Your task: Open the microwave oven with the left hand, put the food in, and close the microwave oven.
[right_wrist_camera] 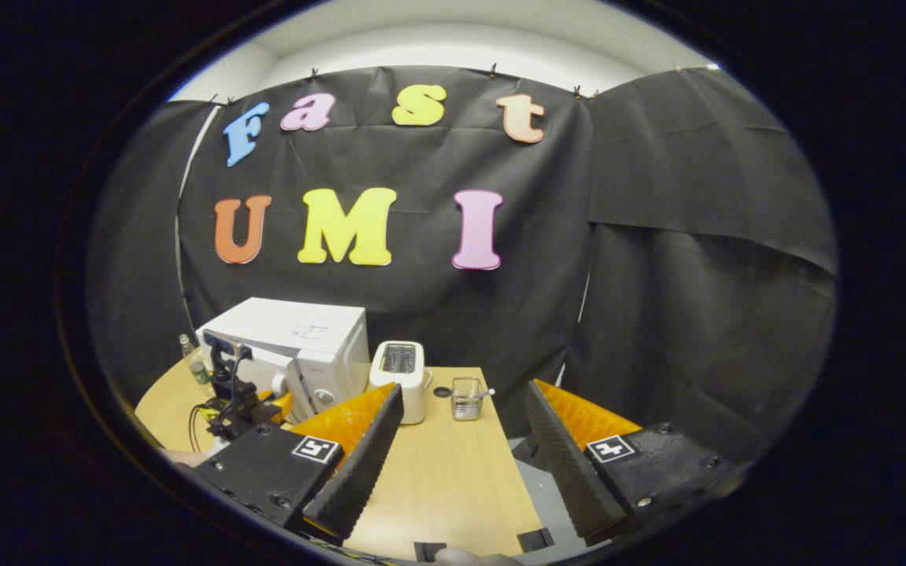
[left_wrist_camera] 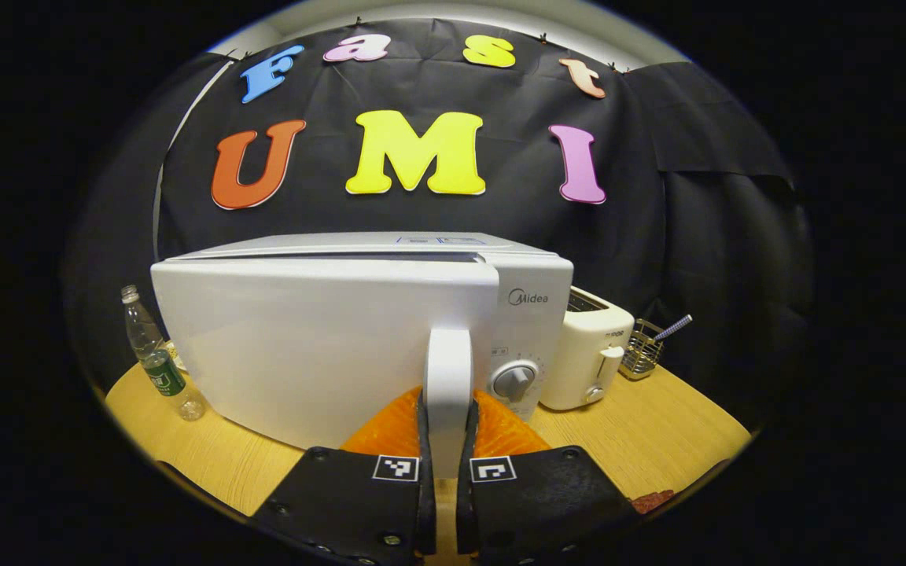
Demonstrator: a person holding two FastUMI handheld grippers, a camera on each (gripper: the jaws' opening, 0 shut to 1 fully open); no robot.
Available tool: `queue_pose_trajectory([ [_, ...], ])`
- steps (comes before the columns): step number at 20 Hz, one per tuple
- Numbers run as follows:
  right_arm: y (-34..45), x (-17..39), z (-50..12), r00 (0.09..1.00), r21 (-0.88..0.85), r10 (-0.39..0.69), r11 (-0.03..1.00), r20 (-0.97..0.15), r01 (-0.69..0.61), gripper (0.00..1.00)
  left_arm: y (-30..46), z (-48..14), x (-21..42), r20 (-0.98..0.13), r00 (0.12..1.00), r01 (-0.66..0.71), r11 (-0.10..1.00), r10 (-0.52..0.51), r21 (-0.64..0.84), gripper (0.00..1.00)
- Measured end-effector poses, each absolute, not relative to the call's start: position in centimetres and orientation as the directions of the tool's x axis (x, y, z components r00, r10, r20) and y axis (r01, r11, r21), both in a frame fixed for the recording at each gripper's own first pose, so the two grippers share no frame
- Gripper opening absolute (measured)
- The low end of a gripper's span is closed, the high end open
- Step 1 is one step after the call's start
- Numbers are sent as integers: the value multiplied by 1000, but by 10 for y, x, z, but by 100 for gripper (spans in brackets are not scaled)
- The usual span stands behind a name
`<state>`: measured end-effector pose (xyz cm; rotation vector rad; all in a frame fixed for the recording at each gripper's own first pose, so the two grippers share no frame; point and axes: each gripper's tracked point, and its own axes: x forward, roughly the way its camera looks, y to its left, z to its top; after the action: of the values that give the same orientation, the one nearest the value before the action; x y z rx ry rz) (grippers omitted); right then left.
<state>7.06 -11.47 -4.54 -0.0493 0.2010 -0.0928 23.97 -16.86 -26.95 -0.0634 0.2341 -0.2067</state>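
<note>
Left gripper view puts the left gripper (left_wrist_camera: 448, 440) at the white box-shaped microwave oven (left_wrist_camera: 359, 330), its jaws clamped on the white vertical door handle (left_wrist_camera: 448, 385); the door stands slightly ajar on the pale wooden tabletop (left_wrist_camera: 657, 424). A cream toaster (left_wrist_camera: 588, 354) sits just right of the oven (a clear plastic bottle (left_wrist_camera: 156, 358) stands left). Right gripper view shows the right gripper (right_wrist_camera: 461, 448) above the tabletop, jaws wide apart, holding nothing.

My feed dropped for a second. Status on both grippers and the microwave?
Left gripper shut on microwave door handle, door swung partly open. Right gripper open, holding nothing, above the table. Toaster right of the microwave, off the door.
</note>
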Motion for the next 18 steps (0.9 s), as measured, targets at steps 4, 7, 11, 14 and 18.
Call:
queue_pose_trajectory([
  [4,-70,77,-57,976,-26,-5,1000,-219,-1,99,-136,-276,178,-272,933,219,972,-235,-87,10],
  [7,-31,76,-64,971,-19,67,997,-230,-74,99,-106,-279,143,-295,928,218,974,-226,-60,12],
  [11,17,68,-67,965,-18,137,989,-225,-145,100,-61,-282,105,-323,931,167,985,-171,-40,13],
  [14,42,61,-73,957,-7,165,985,-237,-172,100,-30,-283,86,-320,936,154,988,-149,-11,24],
  [18,60,54,-81,952,-6,176,983,-252,-184,100,18,-282,73,-305,949,118,988,-84,95,50],
])
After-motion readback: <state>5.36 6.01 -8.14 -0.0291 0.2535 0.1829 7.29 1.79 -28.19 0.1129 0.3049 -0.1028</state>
